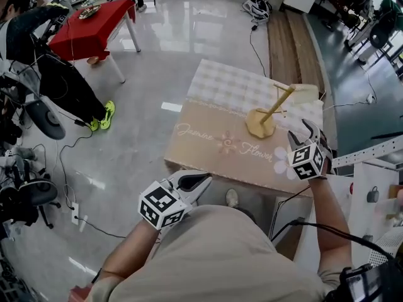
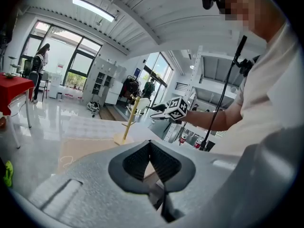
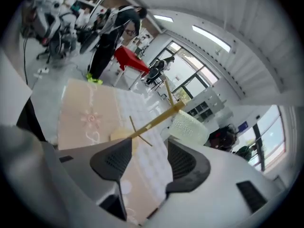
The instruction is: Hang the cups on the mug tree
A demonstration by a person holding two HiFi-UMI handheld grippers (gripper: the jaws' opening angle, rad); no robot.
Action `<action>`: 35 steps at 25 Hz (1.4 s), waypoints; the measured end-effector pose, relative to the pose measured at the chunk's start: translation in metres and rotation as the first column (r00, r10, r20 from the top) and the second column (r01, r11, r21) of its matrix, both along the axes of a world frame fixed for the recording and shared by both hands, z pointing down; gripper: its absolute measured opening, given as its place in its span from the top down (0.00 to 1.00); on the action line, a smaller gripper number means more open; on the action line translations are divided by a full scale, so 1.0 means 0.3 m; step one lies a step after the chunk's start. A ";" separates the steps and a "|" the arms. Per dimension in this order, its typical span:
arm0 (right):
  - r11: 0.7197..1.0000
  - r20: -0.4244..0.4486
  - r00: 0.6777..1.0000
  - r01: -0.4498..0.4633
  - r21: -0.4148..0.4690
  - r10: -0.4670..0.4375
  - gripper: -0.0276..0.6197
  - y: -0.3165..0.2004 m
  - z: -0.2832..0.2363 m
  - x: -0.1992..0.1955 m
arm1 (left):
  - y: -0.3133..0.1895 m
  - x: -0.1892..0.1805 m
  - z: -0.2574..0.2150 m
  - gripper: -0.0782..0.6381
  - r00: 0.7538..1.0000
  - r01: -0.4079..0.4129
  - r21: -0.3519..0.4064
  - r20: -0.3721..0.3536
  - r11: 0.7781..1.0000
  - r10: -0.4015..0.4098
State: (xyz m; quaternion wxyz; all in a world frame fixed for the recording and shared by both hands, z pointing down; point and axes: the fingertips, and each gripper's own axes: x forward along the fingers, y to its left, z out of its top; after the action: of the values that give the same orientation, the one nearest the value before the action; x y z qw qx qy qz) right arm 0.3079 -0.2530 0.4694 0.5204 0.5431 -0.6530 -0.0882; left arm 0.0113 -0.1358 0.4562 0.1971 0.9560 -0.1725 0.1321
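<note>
A wooden mug tree stands on the far right of the cloth-covered table. It leans in the right gripper view. One pale cream, dimpled cup hangs near its top, and shows as a pale shape in the head view. My right gripper hovers just right of the tree's base. Its jaws stand open with nothing between them and point at the tree. My left gripper is held off the table's near edge, shut and empty. The tree lies ahead of it.
A red-clothed table stands at the far left, with a person in dark clothes beside it. Cables trail over the glossy floor. A white cabinet stands at the right. A flower print marks the cloth.
</note>
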 end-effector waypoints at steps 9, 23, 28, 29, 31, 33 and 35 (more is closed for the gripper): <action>0.991 0.553 0.822 -0.108 -0.083 0.136 0.91 0.242 0.107 -0.232 | 0.025 -0.029 -0.008 0.88 0.996 -0.092 0.000 0.007 0.996 0.092; 0.978 0.841 0.508 -0.176 -0.109 0.185 0.94 0.531 0.173 -0.530 | 0.097 -0.033 0.027 0.88 0.976 -0.217 -0.013 0.019 0.976 0.217; 0.984 0.848 0.503 -0.138 -0.111 0.167 0.94 0.584 0.183 -0.609 | 0.118 -0.032 0.038 0.88 0.971 -0.236 -0.024 0.018 0.971 0.237; 0.985 0.848 0.504 -0.130 -0.110 0.162 0.94 0.591 0.182 -0.622 | 0.121 -0.031 0.040 0.88 0.971 -0.239 -0.026 0.016 0.971 0.239; 0.988 0.853 0.499 -0.115 -0.107 0.151 0.94 0.599 0.177 -0.648 | 0.125 -0.031 0.044 0.88 0.970 -0.243 -0.029 0.013 0.970 0.243; 0.990 0.861 0.489 -0.101 -0.102 0.138 0.94 0.603 0.168 -0.674 | 0.126 -0.035 0.046 0.88 0.970 -0.244 -0.031 0.013 0.969 0.245; 0.992 0.866 0.485 -0.088 -0.093 0.125 0.94 0.604 0.153 -0.696 | 0.125 -0.042 0.042 0.88 0.970 -0.242 -0.031 0.011 0.970 0.243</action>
State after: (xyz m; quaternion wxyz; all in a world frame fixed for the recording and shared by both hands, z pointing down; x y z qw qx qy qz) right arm 0.0991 -0.0719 0.5154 0.1347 0.5432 -0.7928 0.2415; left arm -0.0013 -0.0984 0.4688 0.1922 0.9659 -0.0540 0.1648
